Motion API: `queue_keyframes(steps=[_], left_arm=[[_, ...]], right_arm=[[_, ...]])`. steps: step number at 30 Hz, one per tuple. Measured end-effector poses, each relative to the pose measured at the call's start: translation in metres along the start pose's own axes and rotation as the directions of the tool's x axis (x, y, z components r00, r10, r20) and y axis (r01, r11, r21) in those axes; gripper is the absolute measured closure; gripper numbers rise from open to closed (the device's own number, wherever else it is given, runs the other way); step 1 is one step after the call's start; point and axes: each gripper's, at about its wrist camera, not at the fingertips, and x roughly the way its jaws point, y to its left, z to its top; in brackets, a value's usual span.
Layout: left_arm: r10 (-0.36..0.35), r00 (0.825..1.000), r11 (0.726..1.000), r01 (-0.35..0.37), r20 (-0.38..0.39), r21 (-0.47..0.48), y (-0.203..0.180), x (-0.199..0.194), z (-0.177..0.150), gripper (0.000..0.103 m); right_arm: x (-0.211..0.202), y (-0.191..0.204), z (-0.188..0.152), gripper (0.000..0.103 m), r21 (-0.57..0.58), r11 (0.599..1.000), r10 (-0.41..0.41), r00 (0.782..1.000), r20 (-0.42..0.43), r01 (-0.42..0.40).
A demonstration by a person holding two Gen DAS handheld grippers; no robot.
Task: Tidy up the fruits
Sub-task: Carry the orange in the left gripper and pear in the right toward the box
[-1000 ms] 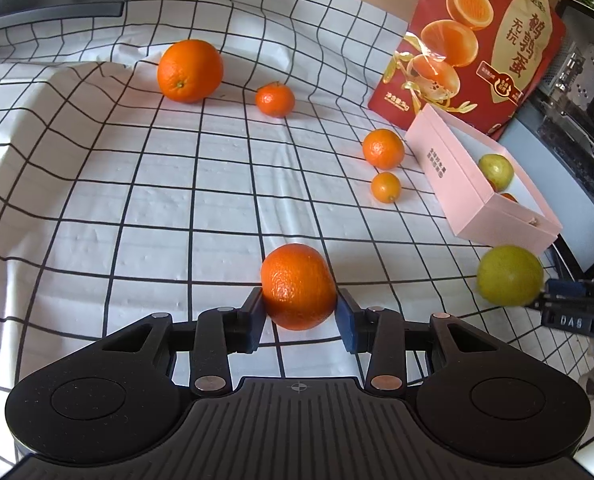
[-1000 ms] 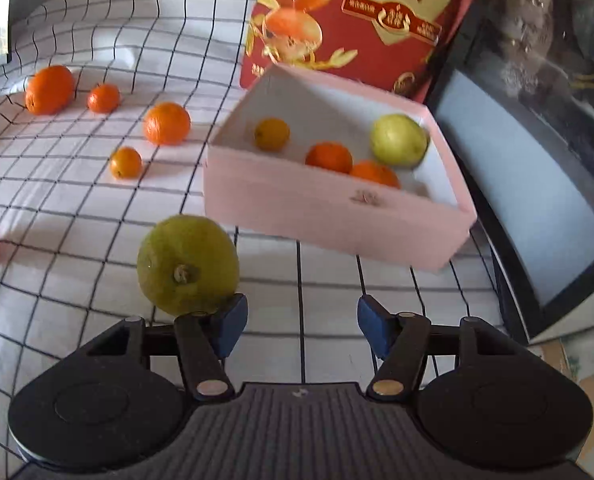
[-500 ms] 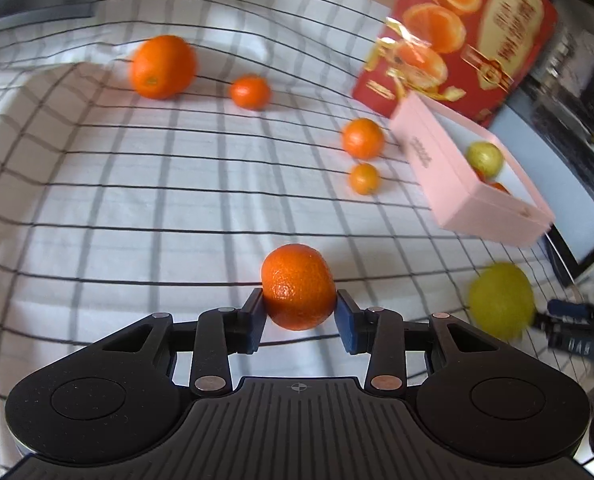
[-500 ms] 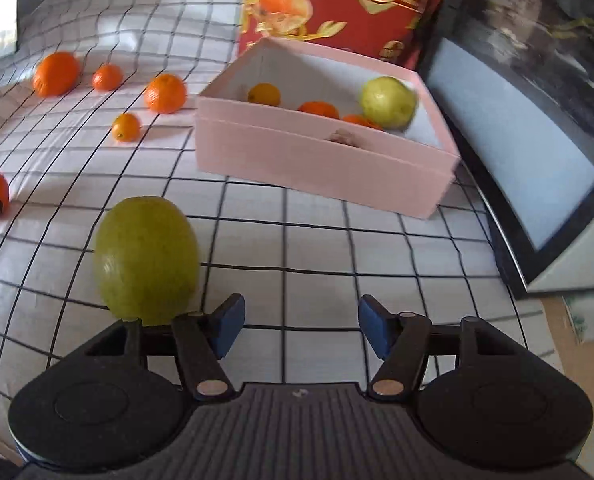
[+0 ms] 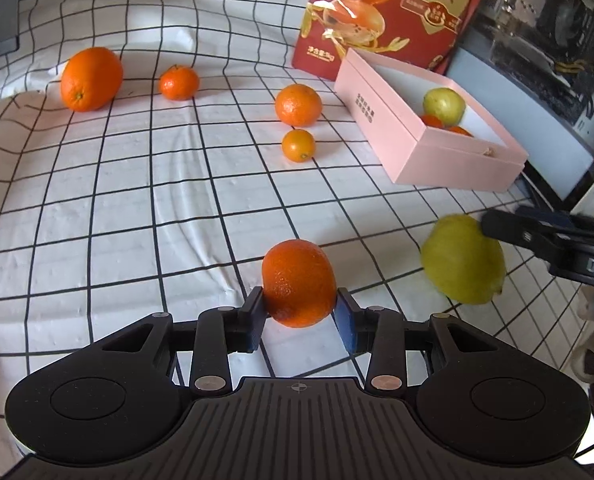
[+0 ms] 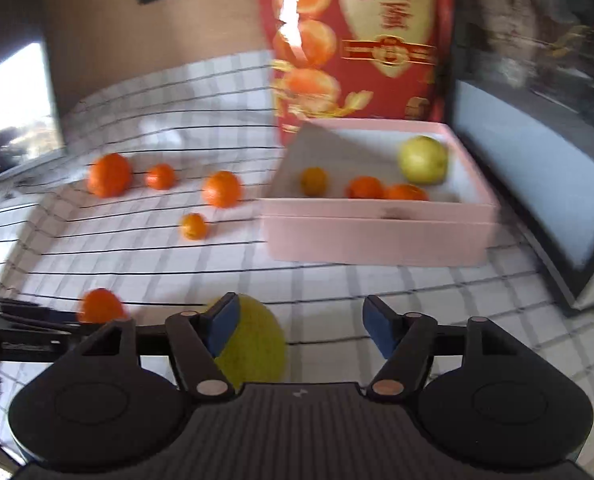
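- Left wrist view: the left tongs (image 5: 299, 318) are clamped on a round orange (image 5: 299, 282) with a pebbled, glossy skin; both blue pads press its sides at about six o'clock in the picture.
- A yellow-green, lemon-shaped fruit (image 5: 463, 260) with a smooth, matte skin lies on the worktop at four o'clock, with one black finger of the right tongs (image 5: 513, 230) across its top edge.
- The worktop carries a white cloth (image 5: 137, 208) printed with a black grid, creased and rumpled.
- Four more oranges lie loose toward eleven and twelve o'clock, the largest (image 5: 91, 79) oval, the smallest (image 5: 298, 145) almost a ball.
- A pink cardboard box (image 5: 429, 148), rectangular and open-topped, sits at two o'clock; inside are a pale green round fruit (image 5: 444, 105) and some oranges.
- Behind it stands a glossy red carton (image 5: 389, 12) printed with oranges.
- Right wrist view, blurred: the right tongs (image 6: 299, 330) are opening; the green fruit (image 6: 253, 348) sits between them against the left pad, clear of the right one.
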Motion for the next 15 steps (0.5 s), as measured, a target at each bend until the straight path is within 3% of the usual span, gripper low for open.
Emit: queue_keyframes(steps=[3,7,15], left_arm=[[-0.001,1.000,1.000,0.001,-0.001,-0.004,0.000,-0.001,-0.001,0.061],[-0.014,1.000,1.000,0.014,-0.008,-0.027,0.005,-0.002,0.000,0.061],[-0.007,1.000,0.999,0.006,-0.023,-0.054,0.005,-0.002,0.003,0.061]], right_arm=[[0.009,0.009,-0.001,0.030,-0.003,0.999,0.045,0.999,0.009,-0.044],[0.014,0.017,-0.008,0.029,-0.008,0.989,0.147,0.988,-0.054,-0.148],[0.016,0.029,-0.018,0.029,-0.034,0.978,0.200,0.974,-0.103,-0.204]])
